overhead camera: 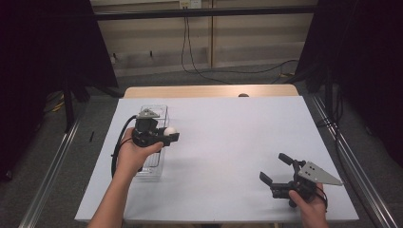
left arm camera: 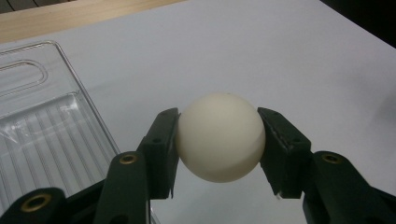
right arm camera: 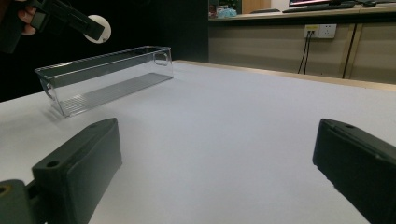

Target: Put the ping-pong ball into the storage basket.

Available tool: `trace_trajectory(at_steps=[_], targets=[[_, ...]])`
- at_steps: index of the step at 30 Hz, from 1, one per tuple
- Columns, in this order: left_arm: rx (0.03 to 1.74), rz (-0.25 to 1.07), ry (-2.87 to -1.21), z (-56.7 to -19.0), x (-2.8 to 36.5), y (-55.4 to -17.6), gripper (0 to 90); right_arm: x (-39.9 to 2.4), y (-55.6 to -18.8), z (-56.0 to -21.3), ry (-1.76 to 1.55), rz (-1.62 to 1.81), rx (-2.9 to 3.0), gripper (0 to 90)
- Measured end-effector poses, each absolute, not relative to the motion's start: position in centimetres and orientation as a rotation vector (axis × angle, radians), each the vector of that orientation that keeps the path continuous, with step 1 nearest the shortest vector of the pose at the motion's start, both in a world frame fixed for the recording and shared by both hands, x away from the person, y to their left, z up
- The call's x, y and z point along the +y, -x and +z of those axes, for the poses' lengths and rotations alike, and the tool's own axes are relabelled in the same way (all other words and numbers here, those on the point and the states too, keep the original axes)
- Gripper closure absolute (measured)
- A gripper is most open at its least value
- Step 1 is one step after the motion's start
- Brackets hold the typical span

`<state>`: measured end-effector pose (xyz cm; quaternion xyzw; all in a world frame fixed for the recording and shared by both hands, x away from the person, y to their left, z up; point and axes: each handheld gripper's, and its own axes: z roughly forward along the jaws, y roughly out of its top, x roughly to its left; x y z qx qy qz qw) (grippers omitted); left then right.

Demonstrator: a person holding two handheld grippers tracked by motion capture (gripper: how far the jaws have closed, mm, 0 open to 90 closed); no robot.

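A white ball [left arm camera: 219,136] sits clamped between the two black pads of my left gripper [left arm camera: 219,144], held in the air above the right rim of a clear plastic bin [left arm camera: 42,116]. From above, the ball [overhead camera: 170,131] and left gripper [overhead camera: 168,136] hang over the bin [overhead camera: 164,111] at the table's left. In the right gripper view the ball [right arm camera: 102,29] floats above the bin [right arm camera: 107,77]. My right gripper [overhead camera: 275,167] rests low at the table's front right, jaws wide apart with nothing between them [right arm camera: 215,158].
White sheet [overhead camera: 228,137] covers the table, with a wooden strip [overhead camera: 209,90] along the far edge. Black curtains stand at both sides. Cables hang down the back wall [overhead camera: 187,42].
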<state>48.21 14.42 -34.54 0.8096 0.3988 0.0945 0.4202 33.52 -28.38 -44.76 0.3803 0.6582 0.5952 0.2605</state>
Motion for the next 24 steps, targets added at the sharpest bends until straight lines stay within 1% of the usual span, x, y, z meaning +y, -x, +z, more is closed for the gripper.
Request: trace_trajectory(at_steps=[6, 9, 21, 22, 24], targets=[[0.996, 0.24, -2.042, -34.41, 14.76, -48.26, 51.2, -28.39, -33.51, -44.76, -1.031, 1.612, 1.781, 0.7], [1.006, 0.24, -2.017, -34.46, 14.78, -48.23, 51.2, -28.4, -33.53, -44.75, -1.027, 1.612, 1.779, 0.7], [1.006, 0.254, -2.041, -34.45, 15.25, -48.24, 51.2, -28.37, -33.52, -44.75, -1.029, 1.61, 1.781, 0.7], [1.022, 0.249, -2.013, -34.52, 15.14, -48.19, 51.2, -28.37, -33.53, -44.74, -1.028, 1.61, 1.781, 0.7], [1.003, 0.257, -2.043, -34.5, 15.39, -48.3, 51.2, -28.37, -33.52, -44.75, -1.029, 1.61, 1.781, 0.7]])
